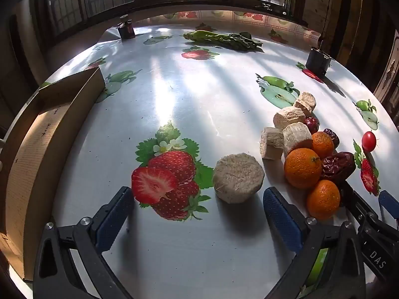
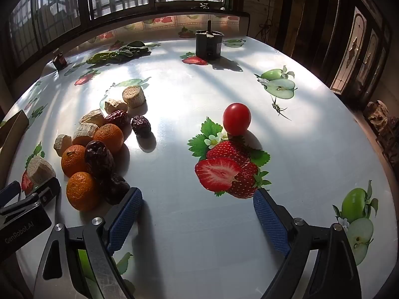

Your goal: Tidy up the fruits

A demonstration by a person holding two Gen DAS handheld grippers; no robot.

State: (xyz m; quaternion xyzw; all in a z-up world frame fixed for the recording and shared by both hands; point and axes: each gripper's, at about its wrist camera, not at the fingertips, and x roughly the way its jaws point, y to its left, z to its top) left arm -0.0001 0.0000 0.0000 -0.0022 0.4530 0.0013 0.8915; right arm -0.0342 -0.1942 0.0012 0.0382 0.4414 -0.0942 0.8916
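A pile of fruit lies on the printed tablecloth: three small oranges (image 1: 302, 167) (image 2: 82, 190), dark red dates (image 1: 338, 165) (image 2: 99, 158) and several beige cut chunks (image 1: 289, 118) (image 2: 134, 96). One beige chunk (image 1: 238, 177) sits apart, just ahead of my open, empty left gripper (image 1: 199, 214). A cherry tomato (image 2: 236, 118) (image 1: 368, 141) lies alone ahead of my open, empty right gripper (image 2: 198, 214). The right gripper's left finger (image 2: 124, 218) is close beside the nearest orange and a date.
An open cardboard box (image 1: 37, 134) stands at the table's left edge. Leafy greens (image 1: 224, 39) (image 2: 117, 54) lie at the far side. A dark cylinder (image 2: 208, 44) (image 1: 318, 61) and a small dark jar (image 1: 126, 30) stand near the far edge. Windows are behind.
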